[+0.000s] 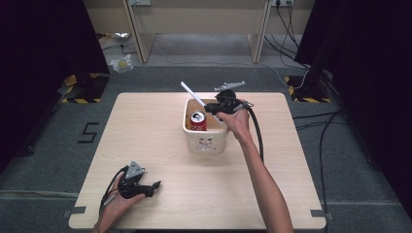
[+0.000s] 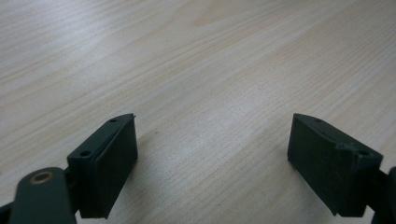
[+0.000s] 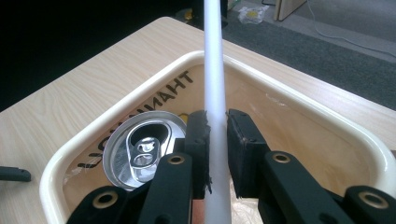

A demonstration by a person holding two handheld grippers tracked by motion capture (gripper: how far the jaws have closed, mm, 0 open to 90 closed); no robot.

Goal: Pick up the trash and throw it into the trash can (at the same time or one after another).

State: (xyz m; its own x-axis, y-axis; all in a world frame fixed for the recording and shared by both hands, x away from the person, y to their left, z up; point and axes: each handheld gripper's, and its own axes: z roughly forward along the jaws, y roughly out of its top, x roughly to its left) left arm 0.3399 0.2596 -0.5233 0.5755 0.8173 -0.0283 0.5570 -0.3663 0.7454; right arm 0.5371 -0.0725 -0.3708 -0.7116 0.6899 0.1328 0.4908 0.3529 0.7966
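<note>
The wooden bench (image 1: 160, 145) carries everything here. On it stands a cream tub (image 1: 206, 141) with dark lettering inside its wall, directly under the fingers of the right gripper (image 1: 212, 109). In the tub, beside and below those fingers, a red drink can (image 1: 197, 120) stands upright, its silver top and pull tab facing up. The right gripper, held in the person's right hand (image 1: 238, 124), reaches over the tub's far rim, its fingers (image 3: 198, 135) clamped on a white straw (image 3: 214, 70). The straw runs up between them and slants away past the tub's far rim. Its lower end passes under the fingers out of sight, so whether it touches the tub's floor is hard to say. The left gripper (image 1: 151, 187) lies low over the bench's near edge in the left hand (image 1: 116, 206), well apart from the tub. Its fingers (image 2: 109, 163) stand wide apart with only bare wood between them.
</note>
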